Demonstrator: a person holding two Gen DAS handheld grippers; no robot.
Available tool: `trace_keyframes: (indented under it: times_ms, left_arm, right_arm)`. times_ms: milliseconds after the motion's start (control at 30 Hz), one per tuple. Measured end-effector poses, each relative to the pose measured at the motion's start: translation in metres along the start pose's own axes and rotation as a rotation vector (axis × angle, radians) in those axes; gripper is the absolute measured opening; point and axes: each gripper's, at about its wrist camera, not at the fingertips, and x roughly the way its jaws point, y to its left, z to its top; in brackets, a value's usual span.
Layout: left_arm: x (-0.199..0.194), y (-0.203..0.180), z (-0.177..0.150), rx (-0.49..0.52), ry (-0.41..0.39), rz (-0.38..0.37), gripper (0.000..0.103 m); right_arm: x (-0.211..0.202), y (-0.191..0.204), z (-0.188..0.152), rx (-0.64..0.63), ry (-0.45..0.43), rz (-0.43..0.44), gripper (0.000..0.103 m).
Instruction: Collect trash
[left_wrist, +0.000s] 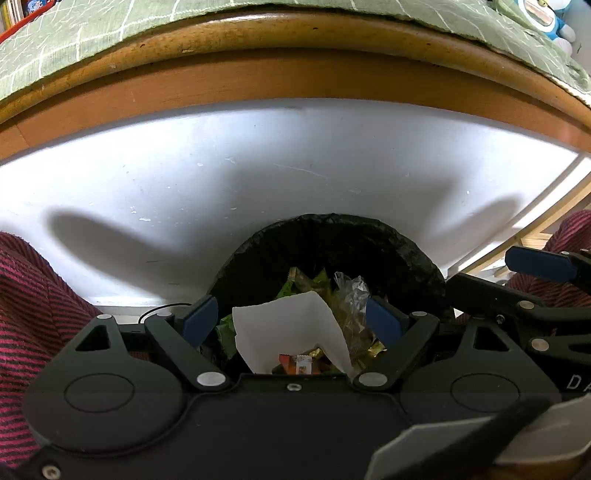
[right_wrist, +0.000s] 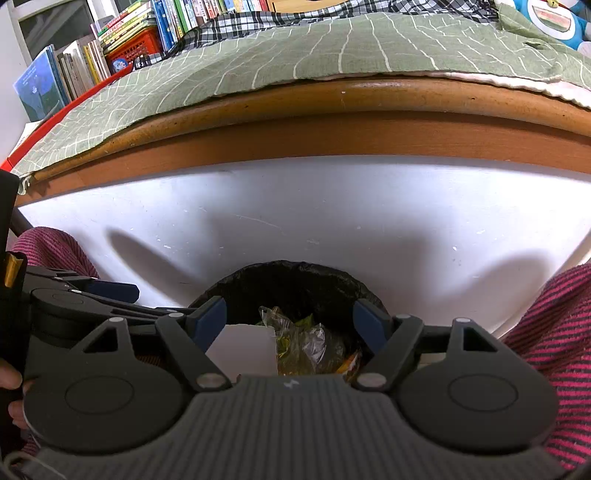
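Note:
A bin lined with a black bag (left_wrist: 332, 236) (right_wrist: 295, 273) stands on the floor against a white panel. Inside lie a white paper napkin (left_wrist: 291, 328) (right_wrist: 245, 347), a clear plastic wrapper (left_wrist: 351, 295) (right_wrist: 310, 343), green wrappers and small candy wrappers. My left gripper (left_wrist: 291, 319) hovers open over the bin mouth, nothing between its blue pads. My right gripper (right_wrist: 290, 323) also hangs open above the bin, holding nothing. Each gripper shows at the edge of the other's view.
A wooden table edge (right_wrist: 332, 99) with a green grid cloth (right_wrist: 295, 48) runs above the white panel (left_wrist: 258, 177). Books (right_wrist: 74, 70) and a red crate sit at the far left, a blue plush toy (right_wrist: 554, 18) at the far right. Knees in red striped fabric (left_wrist: 33, 295) flank the bin.

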Motion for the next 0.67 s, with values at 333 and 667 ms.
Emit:
trace_keyframes:
  times_ms: [333,667]
  left_arm:
    - [0.0001,0.0012,0.0008,-0.005,0.005,-0.005,0.087]
    - [-0.0031,0.0005,0.0009,-0.004,-0.011,-0.011,0.087]
  right_arm:
    - [0.0004,0.0014,-0.0012,0.0,0.001,-0.002,0.085]
    - [0.0013,0.0002,-0.0007,0.014,0.0,-0.001,0.085]
